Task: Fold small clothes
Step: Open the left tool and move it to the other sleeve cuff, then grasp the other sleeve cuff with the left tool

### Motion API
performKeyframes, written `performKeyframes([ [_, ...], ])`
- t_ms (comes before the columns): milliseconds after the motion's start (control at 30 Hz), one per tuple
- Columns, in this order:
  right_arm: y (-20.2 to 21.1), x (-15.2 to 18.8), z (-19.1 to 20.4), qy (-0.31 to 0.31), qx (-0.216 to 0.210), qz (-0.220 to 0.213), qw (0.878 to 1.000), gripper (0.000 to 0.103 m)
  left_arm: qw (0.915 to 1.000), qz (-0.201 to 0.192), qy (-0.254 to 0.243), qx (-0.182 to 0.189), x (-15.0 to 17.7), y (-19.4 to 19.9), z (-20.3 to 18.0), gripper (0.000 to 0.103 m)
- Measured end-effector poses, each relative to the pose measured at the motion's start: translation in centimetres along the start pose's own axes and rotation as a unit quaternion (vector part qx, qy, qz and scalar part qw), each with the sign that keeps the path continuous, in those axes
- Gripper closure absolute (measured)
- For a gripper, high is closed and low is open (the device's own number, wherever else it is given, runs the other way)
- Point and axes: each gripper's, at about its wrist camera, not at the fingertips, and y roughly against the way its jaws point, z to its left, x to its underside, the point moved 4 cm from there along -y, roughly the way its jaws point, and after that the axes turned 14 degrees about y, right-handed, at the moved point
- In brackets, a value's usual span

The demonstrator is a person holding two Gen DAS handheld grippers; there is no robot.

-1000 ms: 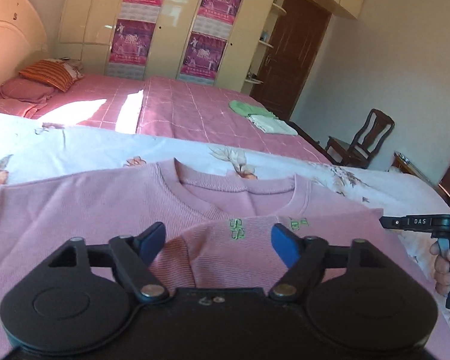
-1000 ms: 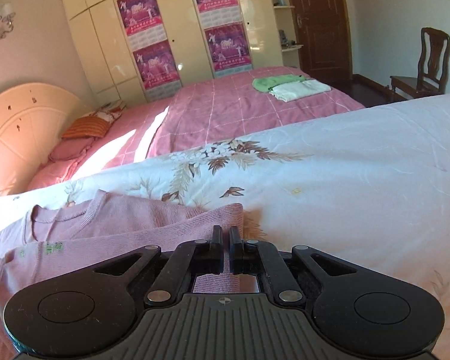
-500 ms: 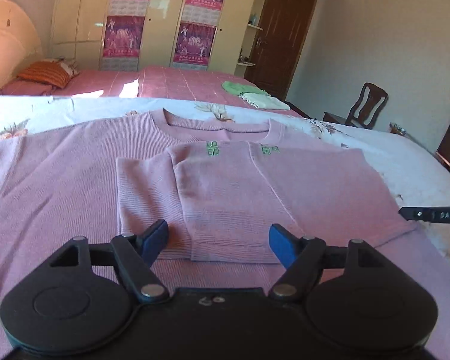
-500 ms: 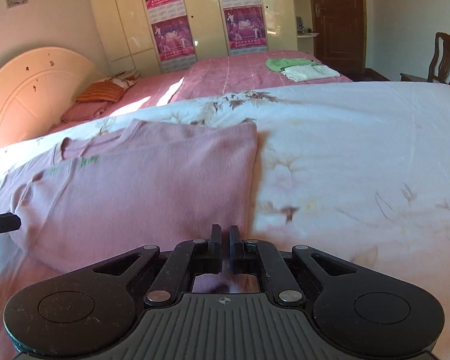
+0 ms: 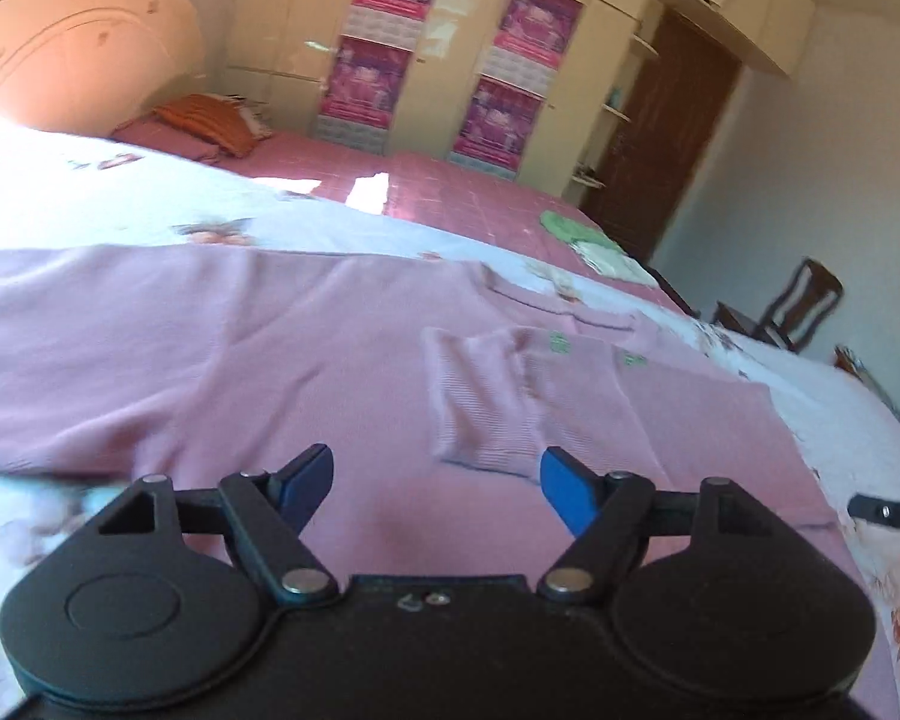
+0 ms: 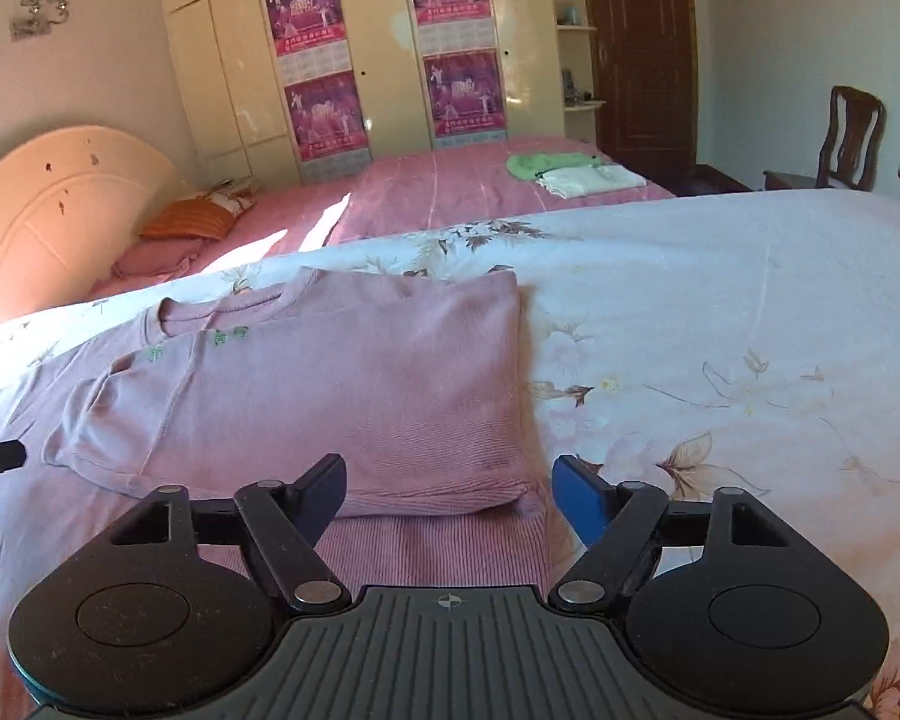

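No text could be read: the green embroidery (image 6: pixel 229 336) on the pink ribbed sweater (image 6: pixel 354 396) and the purple wardrobe posters (image 6: pixel 306 12) stayed illegible.

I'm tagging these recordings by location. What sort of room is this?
Most likely a home bedroom. A pink sweater lies on a floral bedspread, a second bed with a curved headboard stands behind, and a built-in wardrobe lines the far wall.

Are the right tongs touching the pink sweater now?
Cannot tell. In the right wrist view the right tongs are opening over the pink sweater, nothing pinched, but any gap below the fingertips is unclear.
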Motion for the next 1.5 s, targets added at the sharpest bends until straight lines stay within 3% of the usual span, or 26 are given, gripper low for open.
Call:
performKeyframes([
  [67,0.6,0.3,0.3,-0.014,-0.008,-0.003,1.0,0.046,0.9974,-0.032,0.057,-0.029,-1.3,2.9,4.9,0.028],
  [133,0.9,0.7,1.3,-0.017,-0.014,-0.004,1.0,0.058,0.9926,-0.051,0.093,-0.06,-2.4,5.1,9.2,0.03],
  [233,0.6,1.1,3.0,-0.021,-0.029,0.005,0.999,0.058,0.98,-0.08,0.145,-0.109,-4.2,8.2,15.6,0.033],
  [400,-0.4,0.6,6.3,-0.051,-0.048,0.013,0.997,0.058,0.9424,-0.139,0.272,-0.137,-6.5,12.1,24.7,0.034],
  [533,-1.6,-0.1,7.1,-0.127,-0.049,0.017,0.991,0.058,0.9256,-0.162,0.32,-0.121,-8.1,12.7,29.0,0.034],
  [667,-2.0,-0.7,7.6,-0.173,-0.039,0.022,0.984,0.058,0.9196,-0.176,0.338,-0.097,-9.8,11.8,31.5,0.034],
  [833,-1.4,-1.3,8.9,-0.173,-0.03,0.022,0.984,0.058,0.9035,-0.196,0.373,-0.081,-11.9,10.8,33.7,0.036],
  [967,-0.7,-1.6,9.1,-0.166,-0.02,0.02,0.986,0.058,0.8967,-0.2,0.386,-0.086,-13.1,9.9,34.3,0.041],
  [1000,-0.6,-1.6,9.0,-0.166,-0.017,0.019,0.986,0.058,0.8959,-0.199,0.387,-0.088,-13.3,9.7,34.3,0.045],
  [1067,-0.5,-1.7,8.7,-0.165,-0.013,0.019,0.986,0.058,0.8934,-0.195,0.393,-0.096,-13.4,9.7,34.3,0.065],
  [1100,-0.4,-1.6,8.6,-0.164,-0.012,0.019,0.986,0.058,0.8928,-0.194,0.397,-0.088,-13.4,9.5,34.2,0.091],
  [1167,-0.4,-1.6,8.3,-0.164,-0.01,0.02,0.986,0.058,0.8987,-0.203,0.38,-0.081,-13.4,9.6,33.2,0.091],
  [1267,-0.4,-1.6,7.9,-0.159,-0.007,0.019,0.987,0.058,0.928,-0.202,0.31,-0.048,-14.3,9.3,28.6,0.091],
  [1300,-0.4,-1.5,7.9,-0.158,-0.006,0.018,0.987,0.058,0.9413,-0.191,0.277,-0.026,-14.4,8.9,25.9,0.091],
  [1367,-0.5,-1.4,7.7,-0.155,-0.006,0.018,0.988,0.058,0.9576,-0.17,0.232,0.016,-14.5,7.6,20.9,0.091],
  [1500,-0.7,-1.2,7.5,-0.16,-0.012,0.016,0.987,0.058,0.9766,-0.111,0.165,0.082,-13.1,3.5,10.7,0.091],
])
